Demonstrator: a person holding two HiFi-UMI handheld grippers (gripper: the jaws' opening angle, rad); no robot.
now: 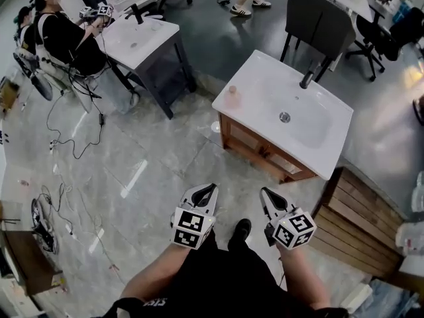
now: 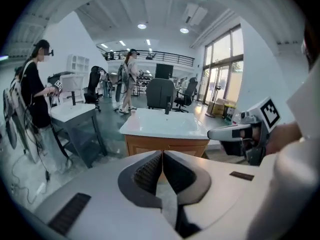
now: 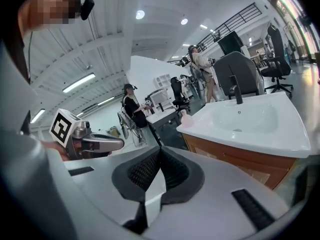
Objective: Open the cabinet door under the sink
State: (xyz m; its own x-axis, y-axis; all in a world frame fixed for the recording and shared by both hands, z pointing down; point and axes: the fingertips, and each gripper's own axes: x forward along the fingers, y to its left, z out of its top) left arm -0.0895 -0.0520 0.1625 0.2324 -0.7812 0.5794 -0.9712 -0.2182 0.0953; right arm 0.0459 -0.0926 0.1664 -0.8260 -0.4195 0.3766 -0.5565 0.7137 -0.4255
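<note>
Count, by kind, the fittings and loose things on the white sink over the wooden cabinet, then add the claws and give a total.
faucet: 1
drain: 1
bottle: 1
claws: 2 (left claw, right claw)
Total: 5

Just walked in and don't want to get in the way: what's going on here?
A person stands facing a wooden cabinet under a white sink, with a claw in each hand. The left claw and the right claw are both shut and empty, well short of the cabinet. Its doors look closed. Another person works at a second sink behind.
</note>
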